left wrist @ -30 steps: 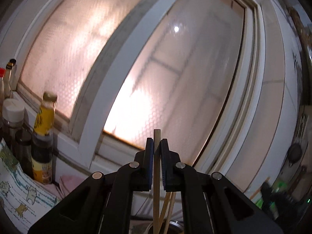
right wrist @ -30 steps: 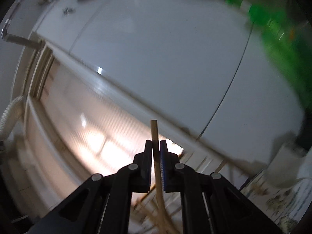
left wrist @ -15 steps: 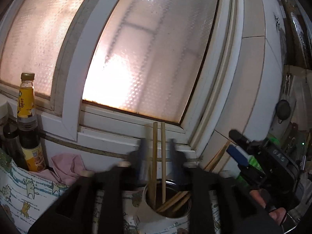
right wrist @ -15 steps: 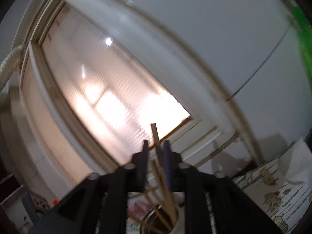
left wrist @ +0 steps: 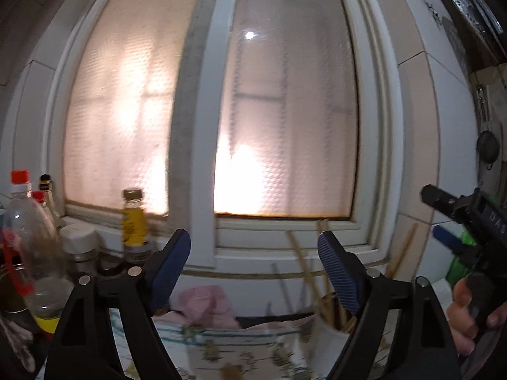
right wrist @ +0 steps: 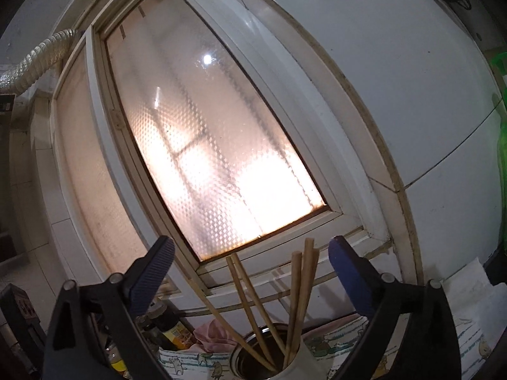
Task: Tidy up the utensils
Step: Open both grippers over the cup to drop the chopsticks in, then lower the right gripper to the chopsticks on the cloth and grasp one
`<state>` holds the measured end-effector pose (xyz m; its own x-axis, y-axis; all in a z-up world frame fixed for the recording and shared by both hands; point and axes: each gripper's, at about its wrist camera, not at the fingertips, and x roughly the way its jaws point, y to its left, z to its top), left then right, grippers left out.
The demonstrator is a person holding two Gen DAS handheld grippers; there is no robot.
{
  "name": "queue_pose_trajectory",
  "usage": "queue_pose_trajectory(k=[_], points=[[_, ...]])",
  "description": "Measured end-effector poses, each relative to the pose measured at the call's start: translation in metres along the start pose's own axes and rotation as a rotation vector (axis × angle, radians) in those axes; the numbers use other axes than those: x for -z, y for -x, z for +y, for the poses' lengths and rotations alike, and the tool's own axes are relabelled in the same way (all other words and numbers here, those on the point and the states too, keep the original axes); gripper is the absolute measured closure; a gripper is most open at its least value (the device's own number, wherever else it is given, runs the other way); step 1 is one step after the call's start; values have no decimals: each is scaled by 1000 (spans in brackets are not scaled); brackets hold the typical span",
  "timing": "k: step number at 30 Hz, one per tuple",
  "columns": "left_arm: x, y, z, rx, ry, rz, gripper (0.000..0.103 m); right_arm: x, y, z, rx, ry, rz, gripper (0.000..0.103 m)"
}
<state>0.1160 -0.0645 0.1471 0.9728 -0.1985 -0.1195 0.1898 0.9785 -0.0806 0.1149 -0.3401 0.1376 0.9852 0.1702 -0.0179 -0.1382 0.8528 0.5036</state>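
Below a frosted window [right wrist: 221, 145], at six o'clock in the right wrist view: white utensil holder [right wrist: 304, 361] with a metal inner rim, standing on a cartoon-printed cloth [right wrist: 342, 335]. Inside, several wooden chopsticks [right wrist: 298, 288], tips down, tops fanned from eleven to one o'clock; leaning loose against the rim rather than bundled, so presumably dropped in, not arranged.

Right gripper [right wrist: 250, 262]: jaws just opened wide, blue pads well apart, nothing between them but the chopstick tops farther off; no contact visible. Left gripper [left wrist: 253, 253]: jaws likewise just opened, pads apart and bare. Wide spread on both sides judged as release clearance, keeping pads off the sticks during withdrawal.

Same holder [left wrist: 329, 326] at five o'clock in the left wrist view, blurred, chopsticks [left wrist: 304, 269] rising behind the right-hand pad. Right gripper [left wrist: 443, 218] at three o'clock there, held in a person's hand [left wrist: 465, 313].

At nine o'clock in the left view: cluster of bottles and jars — yellow-labelled bottle [left wrist: 134, 221], clear red-capped bottle [left wrist: 28, 237], white-lidded jar [left wrist: 79, 243]; contents not legible. Pink cloth [left wrist: 202, 304] bunched against the sill at six o'clock.

Judgement: chopsticks stowed; further loose utensils, if any, out of view.
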Motion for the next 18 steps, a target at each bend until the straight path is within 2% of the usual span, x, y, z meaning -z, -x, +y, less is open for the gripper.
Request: queue_pose_trajectory(k=[4,8,9,11,14,16,18], points=[[10,-2,27,-12,15,42,19,6,1,12,25,60,-21,0],[23,-9,57,-114,29,53,15,16,2,20,27,65,-13,0],[22,-10,61,-132,37,50,14,19,1,22,33,53,-3,0],[20,-9,71,-176,57,11,5,26,2,26,25,33,22,0],[22,-5,83,-244,90,-12,2,37,4,38,-1,87,6,0],[23,-4,92,-259,110,-25,1,47,4,47,22,143,-22,0],[24,-5,99,-253,118,-31,1,56,-1,52,32,175,-12,0]])
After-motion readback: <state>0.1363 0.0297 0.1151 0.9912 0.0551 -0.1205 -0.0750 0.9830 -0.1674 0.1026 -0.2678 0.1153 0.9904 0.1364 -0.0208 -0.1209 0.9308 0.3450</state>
